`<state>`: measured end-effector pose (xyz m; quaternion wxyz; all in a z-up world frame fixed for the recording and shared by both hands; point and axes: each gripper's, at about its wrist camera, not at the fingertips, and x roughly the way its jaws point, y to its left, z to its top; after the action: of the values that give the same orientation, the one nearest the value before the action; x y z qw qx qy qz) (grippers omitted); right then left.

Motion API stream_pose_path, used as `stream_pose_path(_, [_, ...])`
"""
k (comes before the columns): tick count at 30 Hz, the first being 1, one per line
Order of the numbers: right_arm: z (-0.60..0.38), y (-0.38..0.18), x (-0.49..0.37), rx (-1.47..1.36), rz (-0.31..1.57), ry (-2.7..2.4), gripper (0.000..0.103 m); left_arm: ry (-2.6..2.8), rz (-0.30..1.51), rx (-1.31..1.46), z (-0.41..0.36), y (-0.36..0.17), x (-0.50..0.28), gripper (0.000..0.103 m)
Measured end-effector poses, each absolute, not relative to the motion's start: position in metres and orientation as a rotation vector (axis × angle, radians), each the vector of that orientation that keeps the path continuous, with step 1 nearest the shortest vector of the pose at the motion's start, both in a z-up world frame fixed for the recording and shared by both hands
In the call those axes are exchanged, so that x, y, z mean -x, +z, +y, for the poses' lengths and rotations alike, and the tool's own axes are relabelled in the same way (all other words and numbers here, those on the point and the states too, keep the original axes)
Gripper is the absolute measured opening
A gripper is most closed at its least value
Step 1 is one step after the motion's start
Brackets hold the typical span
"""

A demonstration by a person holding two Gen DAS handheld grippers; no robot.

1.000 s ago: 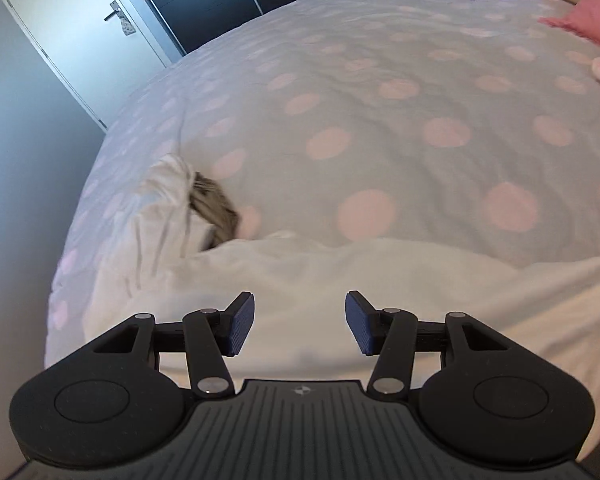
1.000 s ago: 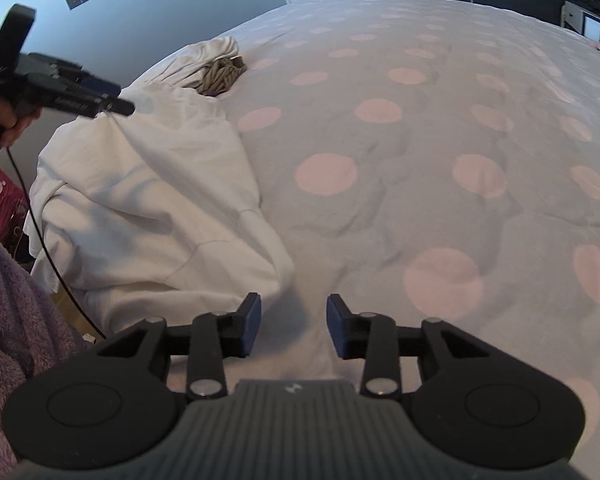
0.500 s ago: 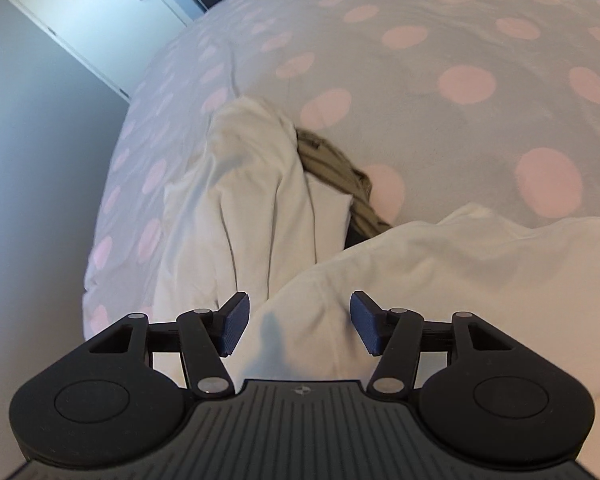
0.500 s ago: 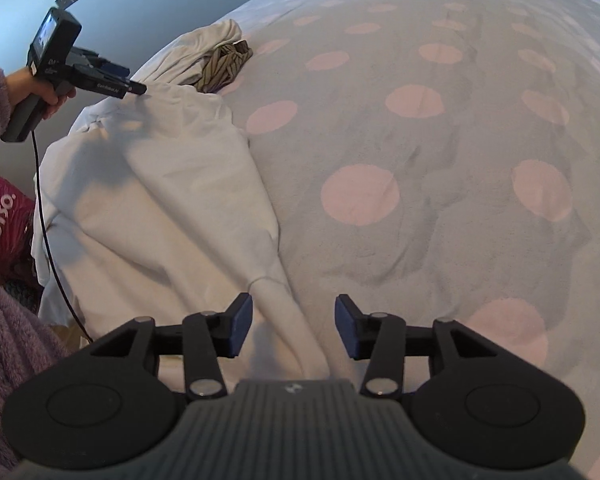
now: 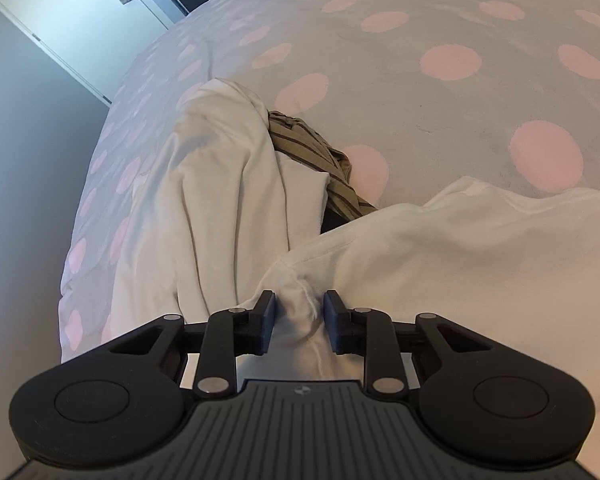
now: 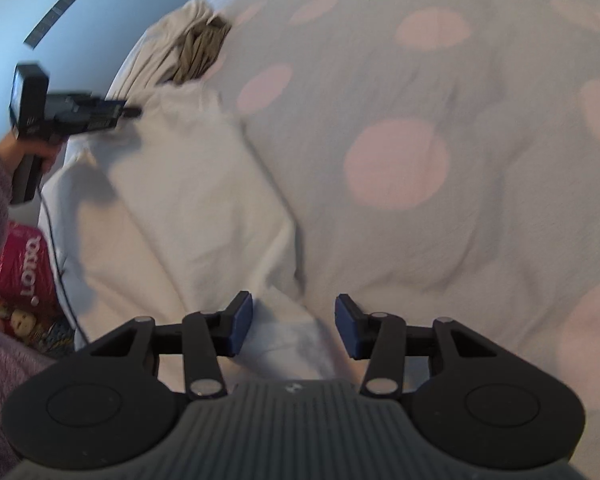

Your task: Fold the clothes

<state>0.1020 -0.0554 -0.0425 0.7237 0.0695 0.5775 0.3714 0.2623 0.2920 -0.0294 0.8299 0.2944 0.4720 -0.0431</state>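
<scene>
The soft, matt cream cotton garment [image 5: 440,248] looks smooth with loose folds and a stitched seam. Beside it lies thinner olive striped woven cloth [image 5: 312,152]. The grey bedspread with pink dots [image 5: 452,92] looks fleecy and dull. Each matt black plastic claw [image 5: 299,320] has ribbed housing, blue rubbery pads [image 5: 268,322] and shiny metal rivets.

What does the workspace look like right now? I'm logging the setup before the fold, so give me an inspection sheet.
Surface: grey bedspread with pink dots.
Job's things: white garment spread at the bed's near edge; olive striped garment partly under it.
Clutter: red bag beside the bed.
Grippers: left gripper closing, white fabric bunched between its jaws; right gripper open over a white corner.
Cables: black cable hanging from the left gripper.
Surroundings: white door, wall.
</scene>
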Motion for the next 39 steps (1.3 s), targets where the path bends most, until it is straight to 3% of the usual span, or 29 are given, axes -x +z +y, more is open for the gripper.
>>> stream_pose_path(2, [-0.052, -0.044, -0.092, -0.139, 1.286, 0.834, 0.045, -0.081, 0.993, -0.615, 0.291, -0.029, -0.261, 0.018])
stream_pose_path(5, [-0.051, -0.039, -0.081, -0.119, 1.27, 0.852, 0.017, -0.067, 0.979, -0.601, 0.286, -0.025, -0.256, 0.009])
stream_pose_path(9, [-0.054, -0.018, -0.071, -0.087, 1.187, 0.844, 0.009, -0.021, 0.914, -0.551, 0.281, -0.002, -0.244, 0.006])
stream_pose_path(14, [-0.064, 0.016, -0.064, -0.043, 1.043, 0.803, 0.006, 0.052, 0.795, -0.495, 0.274, 0.051, -0.223, 0.006])
stream_pose_path(25, [-0.108, 0.118, -0.036, 0.013, 0.687, 0.693, 0.003, 0.113, 0.381, -0.416, 0.229, 0.225, -0.123, 0.005])
stream_pose_path(32, [-0.155, 0.22, 0.003, 0.049, 0.352, 0.565, 0.003, 0.079, 0.07, -0.362, 0.173, 0.33, -0.035, 0.005])
stream_pose_path(39, [-0.23, 0.337, 0.068, 0.057, -0.024, 0.382, 0.004, -0.032, -0.186, -0.304, 0.133, 0.394, 0.049, 0.005])
